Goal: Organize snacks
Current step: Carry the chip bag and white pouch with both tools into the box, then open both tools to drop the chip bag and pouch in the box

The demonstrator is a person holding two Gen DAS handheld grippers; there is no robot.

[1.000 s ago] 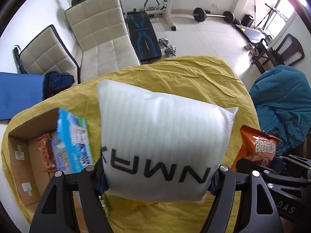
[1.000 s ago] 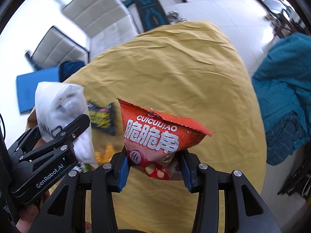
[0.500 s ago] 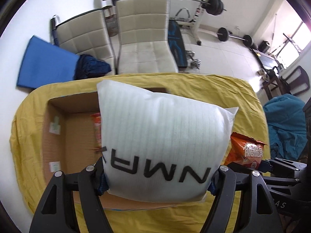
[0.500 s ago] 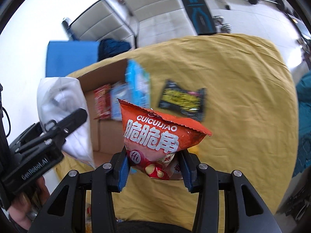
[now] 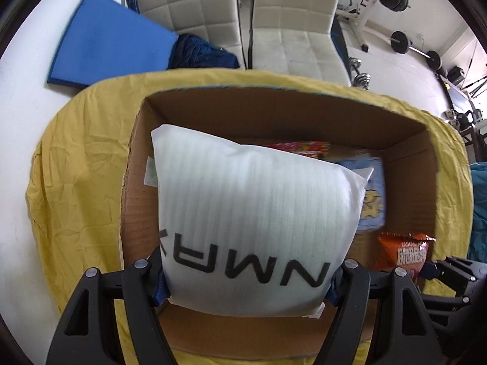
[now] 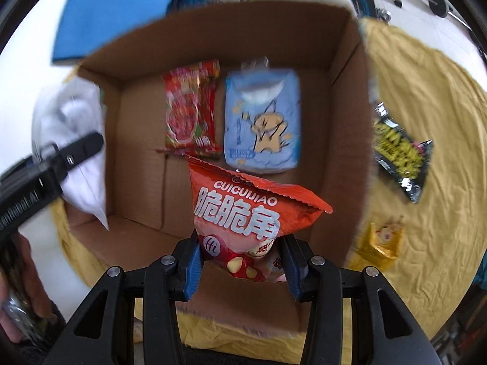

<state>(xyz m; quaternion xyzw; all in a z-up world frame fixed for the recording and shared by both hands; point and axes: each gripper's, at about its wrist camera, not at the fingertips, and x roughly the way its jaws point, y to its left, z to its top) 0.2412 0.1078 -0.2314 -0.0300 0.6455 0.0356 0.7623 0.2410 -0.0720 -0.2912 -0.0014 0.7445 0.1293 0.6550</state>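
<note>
Both hand-held grippers hung over the open box [image 6: 341, 70] — the left [image 5: 248, 279] clamping the white bag [image 5: 252, 213], the right [image 6: 242, 258] clamping the chips [image 6: 243, 213] — box floor straight below each.

1 cardboard box [image 6: 344, 60], 6 snack packs [image 6: 261, 121], 2 hand-held grippers [image 6: 243, 261]
</note>
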